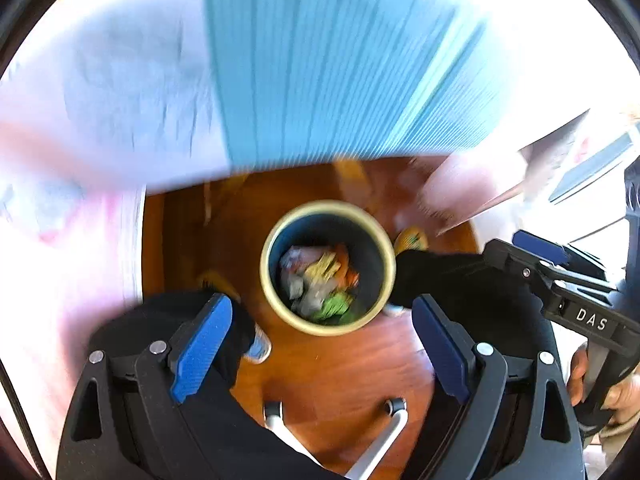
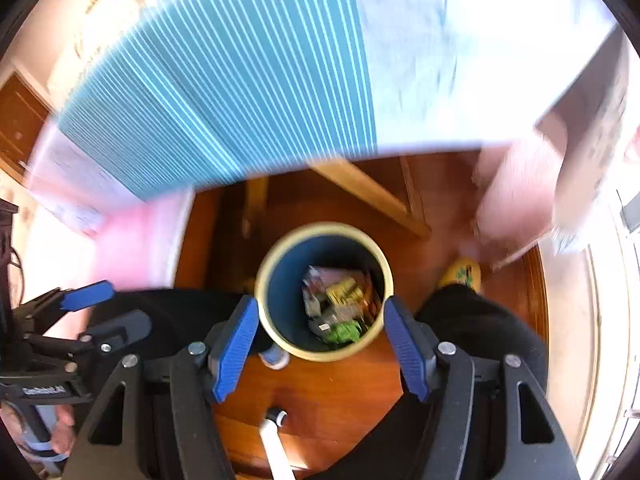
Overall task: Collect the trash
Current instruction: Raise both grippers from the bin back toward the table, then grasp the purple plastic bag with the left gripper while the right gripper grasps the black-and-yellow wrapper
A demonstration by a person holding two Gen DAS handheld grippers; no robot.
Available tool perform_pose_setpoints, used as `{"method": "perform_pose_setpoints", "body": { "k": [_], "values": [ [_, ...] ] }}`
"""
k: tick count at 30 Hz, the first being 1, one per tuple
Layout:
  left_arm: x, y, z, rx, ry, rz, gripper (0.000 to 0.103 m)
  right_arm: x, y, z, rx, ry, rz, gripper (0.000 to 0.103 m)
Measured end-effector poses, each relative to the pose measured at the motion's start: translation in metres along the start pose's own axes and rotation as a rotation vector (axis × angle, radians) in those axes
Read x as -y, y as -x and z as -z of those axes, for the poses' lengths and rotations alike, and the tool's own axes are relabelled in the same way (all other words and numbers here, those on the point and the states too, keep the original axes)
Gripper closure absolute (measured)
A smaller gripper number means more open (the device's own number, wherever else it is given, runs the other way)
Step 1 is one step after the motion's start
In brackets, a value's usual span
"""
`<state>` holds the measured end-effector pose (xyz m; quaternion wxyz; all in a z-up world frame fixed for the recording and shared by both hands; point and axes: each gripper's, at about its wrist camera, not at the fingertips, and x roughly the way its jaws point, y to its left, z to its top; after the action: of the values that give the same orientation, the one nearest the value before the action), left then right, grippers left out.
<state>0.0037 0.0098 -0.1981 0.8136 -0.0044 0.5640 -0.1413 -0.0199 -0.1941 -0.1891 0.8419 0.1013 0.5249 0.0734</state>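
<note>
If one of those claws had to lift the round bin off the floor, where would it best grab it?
Probably the rim: the bin stands upright on the wooden floor with its mouth open to the top, so come straight down, one finger inside and one outside the pale rim. The near edge looks best; the wrappers lie low inside. The right gripper is open.

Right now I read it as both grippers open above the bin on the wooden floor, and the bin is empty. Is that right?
Not quite. The bin is not empty: crumpled wrappers lie at its bottom, as both wrist views show. The rest holds: the left gripper and the right gripper stand open with nothing between their fingers, above the bin on the wooden floor.
</note>
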Motion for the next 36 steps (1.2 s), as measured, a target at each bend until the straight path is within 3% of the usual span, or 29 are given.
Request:
{"method": "perform_pose_setpoints", "body": {
  "k": [2,8,17,26,36],
  "values": [
    [0.006,0.022,-0.014,0.037,-0.035,0.021,0.013,-0.006,0.023,-0.013,0.052,0.025,-0.018,0.038],
    [0.016,0.077,-0.061,0.133,-0.14,-0.025,0.013,-0.019,0.077,-0.06,0.156,0.087,-0.036,0.038],
    [0.021,0.134,-0.159,0.26,-0.221,-0.123,0.013,-0.036,0.108,-0.153,0.242,0.144,-0.011,0.038],
    [0.017,0.143,-0.276,0.303,-0.24,-0.159,0.013,-0.033,0.1,-0.257,0.246,0.101,-0.014,0.038],
    [0.023,0.102,-0.415,0.281,-0.282,-0.163,0.013,0.006,0.048,-0.394,0.245,-0.057,-0.071,0.038]
  ]
}}
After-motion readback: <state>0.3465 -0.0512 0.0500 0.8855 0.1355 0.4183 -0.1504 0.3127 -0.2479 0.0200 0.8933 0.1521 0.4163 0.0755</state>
